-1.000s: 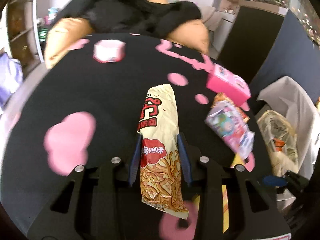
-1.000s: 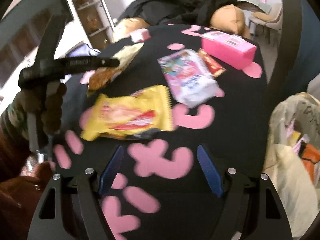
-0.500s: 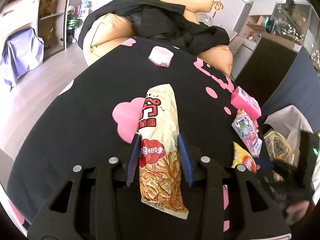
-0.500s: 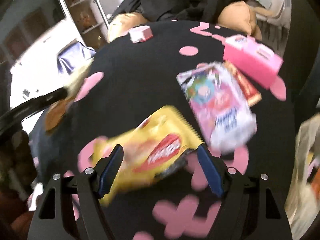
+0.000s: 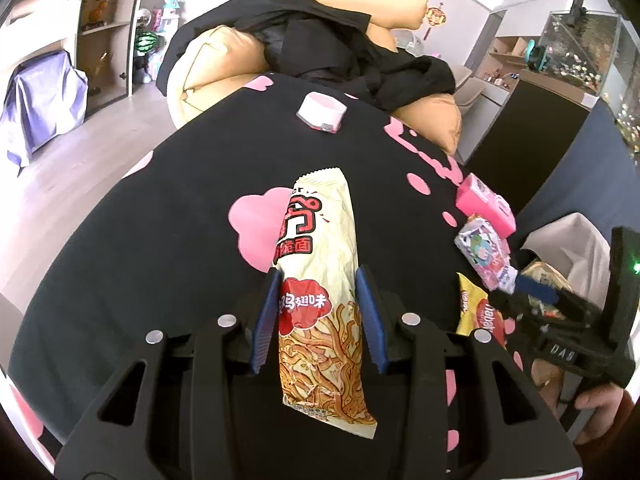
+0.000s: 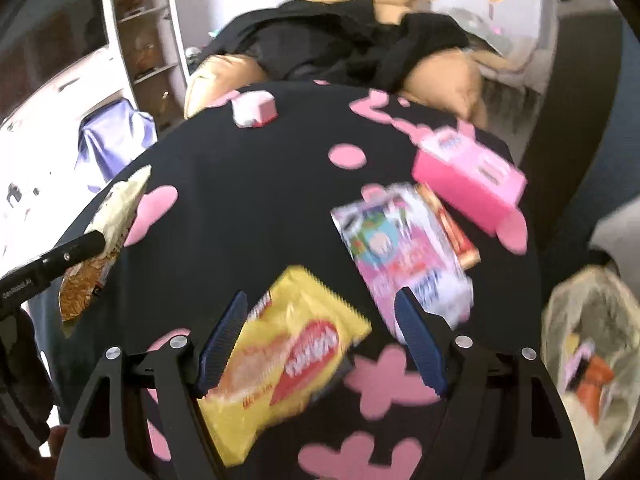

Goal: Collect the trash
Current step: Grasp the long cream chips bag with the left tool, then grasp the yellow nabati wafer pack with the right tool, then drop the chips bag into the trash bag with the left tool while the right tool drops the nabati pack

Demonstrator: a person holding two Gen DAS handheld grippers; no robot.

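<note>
My left gripper (image 5: pixel 317 316) pinches the noodle packet (image 5: pixel 320 292) mid-length so it hangs clear of the table (image 5: pixel 160 240); my right gripper (image 6: pixel 320 336), spread wide, straddles the yellow wrapper (image 6: pixel 288 356) near the table's front edge.

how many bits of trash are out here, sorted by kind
Snack packets: 4: noodle packet, yellow packet, pink-white packet, red bar wrapper
Pink boxes: 1
Small pink-white tubs: 1
Total: 6
</note>
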